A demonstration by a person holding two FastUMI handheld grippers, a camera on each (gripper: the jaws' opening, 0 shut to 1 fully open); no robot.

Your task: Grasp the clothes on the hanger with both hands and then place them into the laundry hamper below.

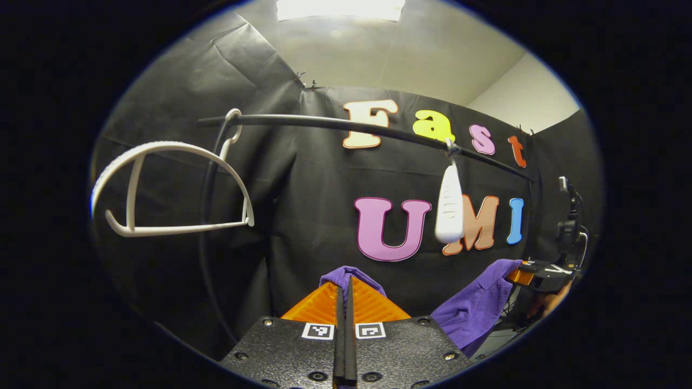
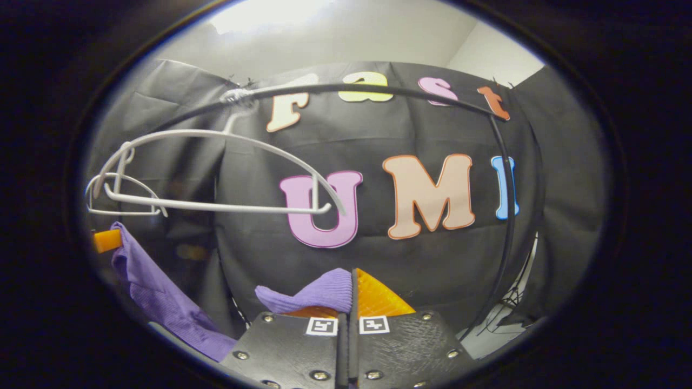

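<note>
A purple garment hangs slack between my two grippers, off the hangers. In the left gripper view my left gripper is shut on a fold of it at the bottom centre. Farther right, my right gripper holds the garment's other end. In the right gripper view my right gripper is shut on a purple fold. The rest of the garment droops at the far left below the left gripper. Two bare white hangers hang from the black rail.
The rail curves across the booth wall, with a black upright post at its right end. The hangers sit above and left of my right gripper. A hand holds the right gripper, and a black stand rises behind it.
</note>
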